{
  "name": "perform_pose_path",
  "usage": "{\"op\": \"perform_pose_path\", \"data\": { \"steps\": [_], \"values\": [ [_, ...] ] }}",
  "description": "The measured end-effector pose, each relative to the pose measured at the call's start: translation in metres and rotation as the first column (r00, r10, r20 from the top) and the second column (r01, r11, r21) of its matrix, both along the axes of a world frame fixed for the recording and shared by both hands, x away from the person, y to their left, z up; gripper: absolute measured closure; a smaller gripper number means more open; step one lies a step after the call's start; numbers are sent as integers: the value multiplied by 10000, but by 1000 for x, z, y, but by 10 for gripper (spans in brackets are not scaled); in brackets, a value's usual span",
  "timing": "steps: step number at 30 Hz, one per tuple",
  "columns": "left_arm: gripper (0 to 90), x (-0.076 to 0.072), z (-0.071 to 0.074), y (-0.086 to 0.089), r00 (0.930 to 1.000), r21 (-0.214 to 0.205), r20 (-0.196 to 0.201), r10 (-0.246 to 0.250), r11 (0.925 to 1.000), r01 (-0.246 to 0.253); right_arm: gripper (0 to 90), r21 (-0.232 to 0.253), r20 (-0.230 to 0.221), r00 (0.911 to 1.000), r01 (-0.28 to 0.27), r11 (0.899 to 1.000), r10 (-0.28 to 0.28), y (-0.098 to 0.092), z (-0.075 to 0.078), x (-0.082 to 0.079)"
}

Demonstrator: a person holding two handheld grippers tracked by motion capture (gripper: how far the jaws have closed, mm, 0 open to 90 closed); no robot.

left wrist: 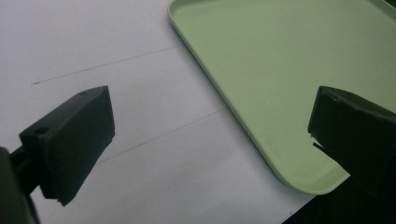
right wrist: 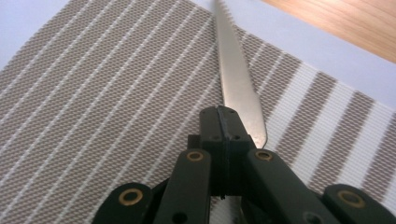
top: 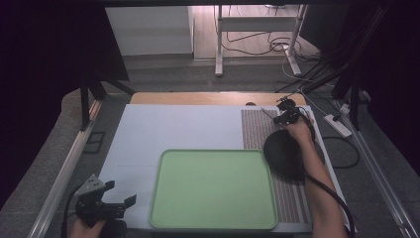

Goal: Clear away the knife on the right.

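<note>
Knife (right wrist: pixel 238 88) work is what the right hand is busy with, though going from the left side of the table, the left gripper (top: pixel 119 200) comes first: it sits low at the near left corner over the white sheet (top: pixel 148 144), held by a hand at the bottom edge of the high view, with its jaws spread wide and nothing between them. In the left gripper view those two black jaws frame bare white sheet and the near corner of the green tray (left wrist: pixel 261 130), which lies flat on the sheet just beside that gripper. Past the tray's right edge runs a striped grey placemat (top: pixel 255 129), and on it rests a round black plate (top: pixel 285 158), partly covered by the person's right forearm. At the far end of the placemat, beyond the plate, the right gripper (top: pixel 280 114) is clamped tight on the knife, its jaws pressed together around the wide end of the metal blade. The blade sticks out forward from the jaws, serrated along one edge, its tip reaching over the far border of the placemat toward the white sheet and the wooden table edge (right wrist: pixel 345 23).
</note>
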State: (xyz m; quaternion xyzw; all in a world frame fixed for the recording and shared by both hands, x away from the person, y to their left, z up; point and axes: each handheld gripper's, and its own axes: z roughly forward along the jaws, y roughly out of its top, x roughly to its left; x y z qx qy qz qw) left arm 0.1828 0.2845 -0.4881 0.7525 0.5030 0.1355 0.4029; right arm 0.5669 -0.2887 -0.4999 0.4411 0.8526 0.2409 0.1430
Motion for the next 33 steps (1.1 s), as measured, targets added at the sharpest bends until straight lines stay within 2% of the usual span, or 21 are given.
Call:
{"op": "perform_pose_path", "data": {
  "steps": [4,5,8,9,12,13,14,15,16,17,18,19,20,21,22,23,25,27,29,30,33],
  "values": [
    [14,0,0,0,10000,7,-6,1,10000,-1,899,71,64,9997,235,9997,-236,-7,0,3],
    [14,0,0,0,10000,9,-7,1,10000,-1,899,-97,126,9993,346,9994,-345,-9,1,5],
    [15,0,0,0,10000,12,-4,2,10000,-2,899,-183,179,9985,528,9984,-524,-13,1,7],
    [14,0,0,0,10000,13,-7,7,10000,-7,899,14,158,9973,712,9975,-712,-16,0,7],
    [15,0,0,0,10000,3,-10,12,10000,-12,898,-57,123,9970,762,9971,-761,-16,1,7],
    [14,0,0,0,10000,10,-6,9,10000,-9,858,-28,195,9970,746,9972,-745,-14,6,5],
    [14,0,0,0,10000,11,-3,8,10000,-8,858,-28,195,9970,746,9972,-745,-14,6,5],
    [15,0,0,0,10000,13,-10,12,10000,-12,773,316,208,9957,893,9955,-900,-13,14,4],
    [15,0,0,0,10000,13,-10,12,10000,-12,773,316,208,9957,893,9955,-900,-13,14,4],
    [15,0,0,0,10000,10,-10,15,10000,-15,666,450,184,9950,977,9942,-986,-13,22,2],
    [15,0,0,0,10000,10,-10,15,10000,-15,666,450,184,9950,977,9942,-986,-13,22,2],
    [15,0,0,0,10000,12,-10,16,10000,-16,553,439,110,9947,1017,9938,-1023,-13,27,0],
    [15,0,0,0,10000,12,-10,16,10000,-16,553,439,110,9947,1017,9938,-1023,-13,27,0],
    [15,0,0,0,10000,17,-20,15,10000,-15,428,201,71,9936,1125,9934,-1127,-12,30,-2],
    [15,0,0,0,10000,17,-20,15,10000,-15,428,201,71,9936,1125,9934,-1127,-12,30,-2],
    [15,0,0,0,10000,20,-26,16,10000,-16,285,-195,242,9921,1232,9922,-1227,-12,31,-4],
    [15,1,0,0,10000,31,-35,14,10000,-14,175,-493,339,9893,1435,9884,-1419,-13,31,-4],
    [15,1,0,0,10000,37,-41,12,10000,-12,94,-564,169,9851,1718,9835,-1711,-17,30,-3],
    [15,1,0,0,10000,32,-41,15,10000,-15,85,-534,84,9833,1822,9818,-1820,-19,30,-2],
    [15,1,0,0,10000,23,-43,18,10000,-18,40,-489,-75,9813,1919,9802,-1924,-21,28,-2],
    [15,1,0,0,10000,29,-34,8,10000,-8,9,-754,-610,9751,2084,9751,-2131,-27,22,-2]
  ]
}}
